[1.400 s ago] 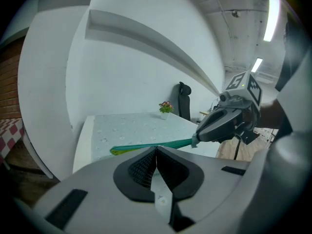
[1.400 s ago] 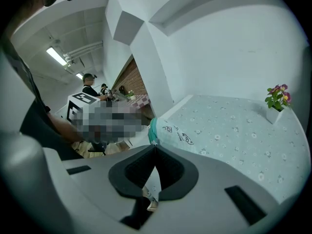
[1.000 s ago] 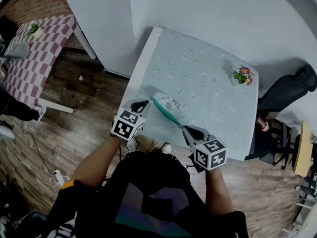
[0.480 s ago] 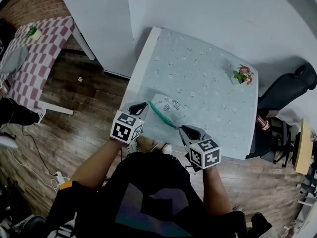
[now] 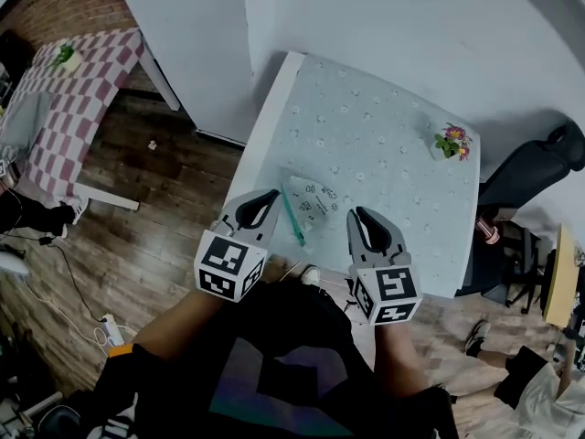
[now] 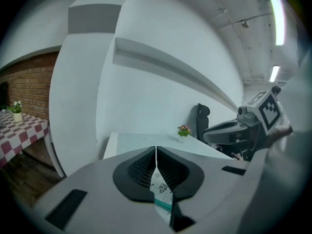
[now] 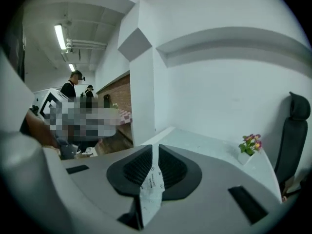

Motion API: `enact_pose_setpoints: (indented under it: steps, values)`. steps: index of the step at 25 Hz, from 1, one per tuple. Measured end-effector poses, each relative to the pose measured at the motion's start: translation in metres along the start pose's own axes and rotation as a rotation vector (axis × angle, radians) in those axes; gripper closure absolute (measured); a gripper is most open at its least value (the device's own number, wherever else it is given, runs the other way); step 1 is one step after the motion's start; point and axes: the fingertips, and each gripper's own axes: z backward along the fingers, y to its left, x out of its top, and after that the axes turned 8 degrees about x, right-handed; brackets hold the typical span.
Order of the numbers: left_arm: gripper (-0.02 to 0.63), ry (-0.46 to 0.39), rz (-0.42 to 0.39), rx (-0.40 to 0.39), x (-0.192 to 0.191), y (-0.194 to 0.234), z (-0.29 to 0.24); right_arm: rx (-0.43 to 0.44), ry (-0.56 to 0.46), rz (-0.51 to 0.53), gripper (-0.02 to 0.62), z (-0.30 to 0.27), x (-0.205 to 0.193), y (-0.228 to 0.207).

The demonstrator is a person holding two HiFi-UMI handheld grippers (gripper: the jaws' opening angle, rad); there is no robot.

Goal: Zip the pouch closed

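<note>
White pouch (image 6: 161, 191) with teal zip, tight in left claw (image 6: 156, 151).

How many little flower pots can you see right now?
2. One flower pot sits near the far right corner of the pale table; the second flower pot is on the checkered table at far left. More could be hidden.
</note>
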Motion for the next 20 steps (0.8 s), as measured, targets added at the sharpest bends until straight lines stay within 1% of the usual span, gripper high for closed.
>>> enact_pose_setpoints:
  steps: [2,5,10,13,16,20]
  values:
    - [0.592,-0.053,-0.009,0.005,0.022,-0.006,0.012,-0.037,-0.060,0.029,0.558,0.008,0.020,0.002]
    - [0.592,-0.110,-0.020,0.015,0.048,-0.013,0.026,-0.066,-0.111,0.065,0.575,0.015,0.039,0.007]
    - [0.594,-0.164,-0.045,0.039,0.067,-0.018,0.040,-0.069,-0.161,0.107,0.578,0.023,0.056,0.020]
    - [0.594,-0.164,-0.064,0.038,0.063,-0.022,0.042,-0.076,-0.172,0.119,0.580,0.024,0.058,0.024]
    - [0.594,-0.148,-0.066,0.041,0.056,-0.021,0.040,-0.083,-0.172,0.120,0.581,0.023,0.055,0.024]
    - [0.594,-0.148,-0.070,0.048,0.056,-0.018,0.041,-0.085,-0.167,0.110,0.581,0.021,0.051,0.024]
